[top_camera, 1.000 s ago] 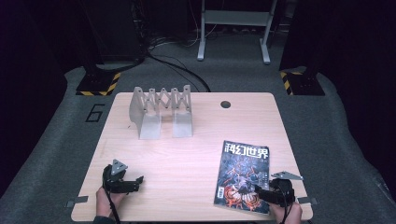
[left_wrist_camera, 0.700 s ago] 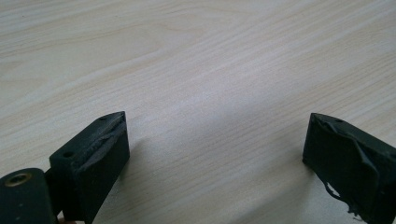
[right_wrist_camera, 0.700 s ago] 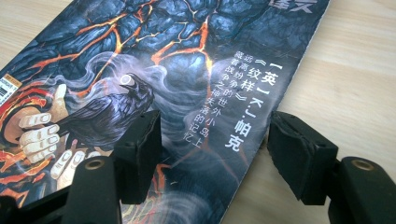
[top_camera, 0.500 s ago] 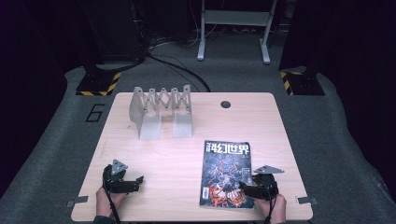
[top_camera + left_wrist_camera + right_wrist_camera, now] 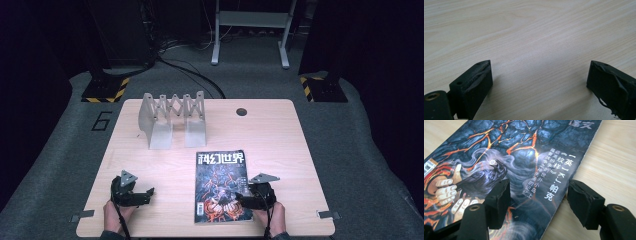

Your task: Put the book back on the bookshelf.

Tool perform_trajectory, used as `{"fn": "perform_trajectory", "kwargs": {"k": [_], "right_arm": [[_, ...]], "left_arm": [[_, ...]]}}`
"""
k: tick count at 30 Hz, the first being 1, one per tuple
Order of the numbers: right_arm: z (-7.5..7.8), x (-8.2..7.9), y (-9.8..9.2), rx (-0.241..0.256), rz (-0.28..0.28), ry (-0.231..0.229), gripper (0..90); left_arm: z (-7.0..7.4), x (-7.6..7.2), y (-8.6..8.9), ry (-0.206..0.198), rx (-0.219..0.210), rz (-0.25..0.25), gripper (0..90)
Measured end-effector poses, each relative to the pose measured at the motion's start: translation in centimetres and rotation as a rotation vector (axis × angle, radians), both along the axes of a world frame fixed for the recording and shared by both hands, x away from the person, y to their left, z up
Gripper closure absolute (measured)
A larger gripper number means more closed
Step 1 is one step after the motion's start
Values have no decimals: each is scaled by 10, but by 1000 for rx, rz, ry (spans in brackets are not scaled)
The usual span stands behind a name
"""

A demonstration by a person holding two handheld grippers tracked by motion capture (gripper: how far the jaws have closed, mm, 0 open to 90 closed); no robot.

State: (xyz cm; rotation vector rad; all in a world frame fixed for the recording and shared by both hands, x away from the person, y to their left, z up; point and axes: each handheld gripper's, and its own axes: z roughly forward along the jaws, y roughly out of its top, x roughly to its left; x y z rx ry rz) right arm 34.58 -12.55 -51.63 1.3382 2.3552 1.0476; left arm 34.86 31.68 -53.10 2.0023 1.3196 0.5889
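A: In the right gripper view the magazine [image 5: 524, 157] runs off the top, left and bottom edges, so its title is cut away. Do the right tongs [image 5: 537, 200] actually press it?

B: Cannot tell; one jaw sits over the cover, the other beside its edge. From above, the near right corner lies under the tongs [image 5: 245, 198].

A: And the person?

B: Both forearms are cut off by the bottom edge in the high view. The small print on the cover is too small there to read.

"科幻世界" on magazine [image 5: 220, 185] (floor [image 5: 60, 150]: "6")
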Motion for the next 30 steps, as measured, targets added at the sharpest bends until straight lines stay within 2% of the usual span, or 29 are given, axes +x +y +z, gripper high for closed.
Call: {"fn": "perform_trajectory", "kwargs": {"k": [1, 2, 3, 4, 5, 6, 8, 10, 13, 15, 17, 18, 19, 20, 21, 22, 23, 25, 26, 27, 30], "right_arm": [[1, 6, 2, -8, 42, 7, 314], [2, 10, 1, -9, 49, 16, 282], [2, 10, 1, -9, 49, 16, 282], [3, 14, 1, -8, 47, 41, 279], [6, 24, 0, -17, 48, 68, 279], [7, 27, 0, -23, 45, 76, 279], [8, 34, 1, -36, 43, 98, 280], [10, 40, 2, -49, 41, 111, 286], [11, 46, 4, -58, 32, 128, 292], [13, 51, 6, -61, 23, 149, 298], [14, 56, 8, -65, 31, 175, 306], [14, 58, 10, -66, 24, 169, 315], [15, 59, 11, -71, 24, 173, 321], [15, 60, 12, -75, 31, 178, 325], [16, 60, 13, -83, 20, 182, 331], [16, 61, 13, -83, 17, 183, 338], [16, 62, 11, -80, 20, 184, 353], [16, 62, 10, -73, 22, 187, 360], [16, 62, 9, -66, 21, 192, 371], [15, 63, 5, -29, 23, 197, 392], [13, 64, -2, 30, 30, 201, 423]], "left_arm": [[1, 2, -5, 9, 6, 35, 45], [2, 3, -8, 30, 7, 27, 46], [2, 3, -8, 30, 7, 27, 40], [4, 4, -15, 40, -25, 11, 40], [5, 5, -25, 33, -68, -11, 0], [6, 6, -31, 35, -80, -37, 2], [7, 10, -47, 20, -86, -55, 2], [7, 15, -63, 31, -90, -98, 2], [7, 22, -83, 33, -57, -141, 2], [5, 27, -93, 25, -59, -150, 6], [2, 32, -98, 32, -39, -168, 19], [1, 33, -101, 20, -49, -153, 13], [1, 34, -102, 27, -38, -161, 14], [1, 35, -103, 12, -31, -158, 15], [2, 35, -103, 27, -2, -177, 14], [1, 35, -106, 20, 7, -166, 13], [1, 35, -108, 20, 26, -179, 8], [1, 35, -111, 25, 23, -186, 5], [1, 36, -115, 18, 20, -194, 5], [1, 37, -117, 23, 22, -205, 5], [1, 37, -119, 16, 28, -211, 5]]}}
